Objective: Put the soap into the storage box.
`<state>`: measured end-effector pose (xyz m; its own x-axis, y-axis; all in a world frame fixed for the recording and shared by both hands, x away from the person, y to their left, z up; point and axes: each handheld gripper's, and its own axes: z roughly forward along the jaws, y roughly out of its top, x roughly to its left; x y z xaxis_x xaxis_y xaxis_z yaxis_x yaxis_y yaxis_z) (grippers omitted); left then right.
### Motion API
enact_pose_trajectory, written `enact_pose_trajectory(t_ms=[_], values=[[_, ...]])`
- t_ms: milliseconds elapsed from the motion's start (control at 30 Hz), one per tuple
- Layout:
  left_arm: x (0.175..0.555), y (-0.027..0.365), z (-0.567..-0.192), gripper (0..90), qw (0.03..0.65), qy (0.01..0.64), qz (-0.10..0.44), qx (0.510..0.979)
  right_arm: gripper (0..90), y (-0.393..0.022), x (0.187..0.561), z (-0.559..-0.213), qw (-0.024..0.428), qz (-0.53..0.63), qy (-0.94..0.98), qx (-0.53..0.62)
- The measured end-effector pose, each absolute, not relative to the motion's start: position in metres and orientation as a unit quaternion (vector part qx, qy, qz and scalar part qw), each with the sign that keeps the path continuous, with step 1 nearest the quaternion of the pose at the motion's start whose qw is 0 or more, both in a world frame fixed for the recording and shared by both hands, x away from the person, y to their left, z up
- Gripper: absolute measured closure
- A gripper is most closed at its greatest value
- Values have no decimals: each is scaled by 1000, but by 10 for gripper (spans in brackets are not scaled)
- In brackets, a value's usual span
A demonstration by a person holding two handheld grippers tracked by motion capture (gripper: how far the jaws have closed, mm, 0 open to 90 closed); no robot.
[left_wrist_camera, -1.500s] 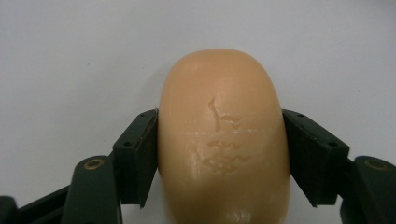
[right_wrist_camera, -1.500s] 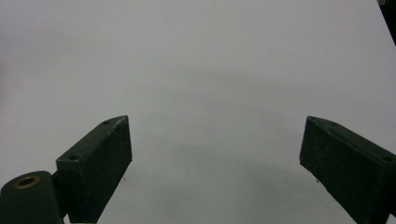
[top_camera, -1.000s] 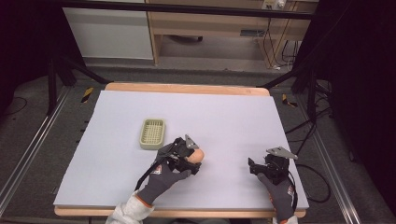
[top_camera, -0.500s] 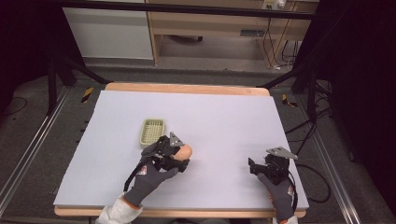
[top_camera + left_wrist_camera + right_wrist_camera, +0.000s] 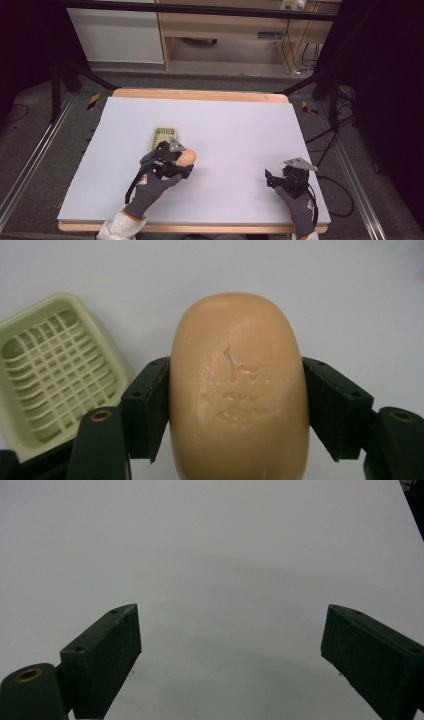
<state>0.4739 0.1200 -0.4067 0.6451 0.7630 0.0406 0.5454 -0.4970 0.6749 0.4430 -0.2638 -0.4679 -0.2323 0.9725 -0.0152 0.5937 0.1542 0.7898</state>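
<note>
A peach-coloured bar of soap (image 5: 239, 385) is clamped between the two black jaws of my left gripper (image 5: 235, 405). In the high view that gripper (image 5: 181, 161) holds the soap (image 5: 187, 157) just right of and nearer than a pale green slatted soap dish (image 5: 164, 136). The dish (image 5: 52, 370) lies at the left of the left gripper view, close beside the soap. My right gripper (image 5: 272, 180) rests near the table's front right, and its jaws stand wide apart over bare table in the right gripper view (image 5: 230, 652).
The table (image 5: 225, 120) has a light grey top with a wooden rim. Dark floor, metal rails and cables surround it, with cabinets beyond the far edge.
My left gripper has carried the soap to the left and a little farther from me, closer to the dish. The right gripper has stayed where it was.
</note>
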Motion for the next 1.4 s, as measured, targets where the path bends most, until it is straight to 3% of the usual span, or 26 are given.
enact_pose_trajectory(t_ms=[1400], values=[[525, 167, -396, 319, 325, 460, 200, 802, 94, -263, 445, -469, 274, 342, 706, 557]])
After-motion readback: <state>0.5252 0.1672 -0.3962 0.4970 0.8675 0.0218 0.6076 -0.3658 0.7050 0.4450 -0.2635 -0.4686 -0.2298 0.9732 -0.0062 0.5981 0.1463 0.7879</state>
